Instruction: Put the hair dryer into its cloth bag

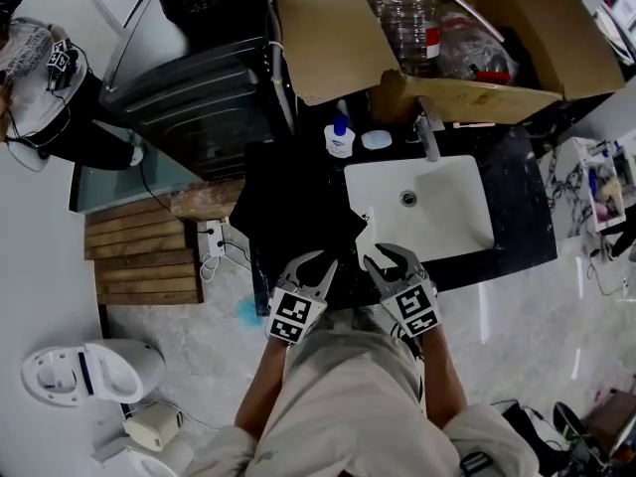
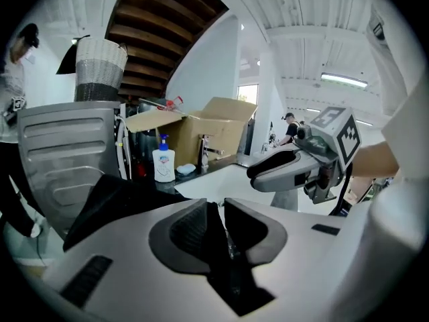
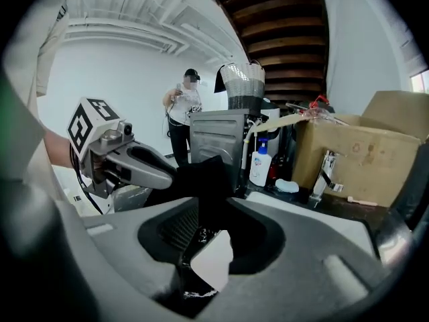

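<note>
The dark surface [image 1: 517, 187] with its white sink [image 1: 437, 217] carries everything. The black cloth bag [image 1: 298, 202] lies spread on it just left of the sink, with one corner reaching the sink's edge right in front of you.

The bag looks thin, light and completely limp. It will sag and fold wherever you are not holding it, and it won't stand open by itself. Hold it at the hem of the mouth, at two points well apart, so the opening stretches between your hands. A pinch in the middle of the panel would only bunch the fabric.

I can't see the hair dryer in any view. It may be under or inside the black fabric, or out of frame. Judged from its kind, expect a hard, smooth shell that is heavier at the head. Its handle is the safest place to grip, and a loose cord could snag on the hem.

Your right gripper [image 3: 213, 210] is clamped on a fold of the bag, which rises dark from between its pads. Your left gripper [image 2: 216, 210] has its jaws a little apart with a narrow dark slot between the pads. Fabric lies close by on its left, but nothing looks pinched, so for now the bag is held on the right side only.
</note>
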`<state>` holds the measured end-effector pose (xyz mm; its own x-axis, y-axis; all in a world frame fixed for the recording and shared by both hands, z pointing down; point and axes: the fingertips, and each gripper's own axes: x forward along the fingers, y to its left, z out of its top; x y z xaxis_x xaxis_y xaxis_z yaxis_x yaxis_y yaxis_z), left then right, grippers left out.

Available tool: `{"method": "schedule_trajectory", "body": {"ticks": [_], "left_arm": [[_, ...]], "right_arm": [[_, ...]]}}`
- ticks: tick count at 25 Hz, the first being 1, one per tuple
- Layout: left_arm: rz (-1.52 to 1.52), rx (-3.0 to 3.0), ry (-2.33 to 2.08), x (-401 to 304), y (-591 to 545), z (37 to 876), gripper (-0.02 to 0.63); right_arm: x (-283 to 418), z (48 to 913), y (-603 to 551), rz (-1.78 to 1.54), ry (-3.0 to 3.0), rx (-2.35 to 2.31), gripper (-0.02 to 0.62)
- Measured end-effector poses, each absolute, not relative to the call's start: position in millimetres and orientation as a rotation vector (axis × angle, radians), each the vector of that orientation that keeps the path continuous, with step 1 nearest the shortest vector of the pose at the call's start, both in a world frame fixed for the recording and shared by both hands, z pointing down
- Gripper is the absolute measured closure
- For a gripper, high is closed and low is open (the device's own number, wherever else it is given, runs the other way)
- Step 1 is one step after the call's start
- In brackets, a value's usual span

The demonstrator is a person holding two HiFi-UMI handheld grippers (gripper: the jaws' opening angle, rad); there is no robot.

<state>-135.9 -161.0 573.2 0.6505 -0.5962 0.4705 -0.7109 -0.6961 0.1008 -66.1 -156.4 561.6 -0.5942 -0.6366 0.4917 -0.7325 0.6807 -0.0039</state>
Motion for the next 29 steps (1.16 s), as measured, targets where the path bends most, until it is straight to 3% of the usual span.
{"method": "schedule_trajectory", "body": {"ticks": [8, 29], "left_arm": [[0.437, 2.652, -1.179, -145, -170, 536, 0.525], [0.478, 2.628, -1.198, -154, -180, 549, 0.529]], "right_arm": [[-67, 536, -150, 0.213, -2.470, 1.102, 0.480], [-72, 543, -161, 0.241, -2.464, 1.090, 0.480]]}}
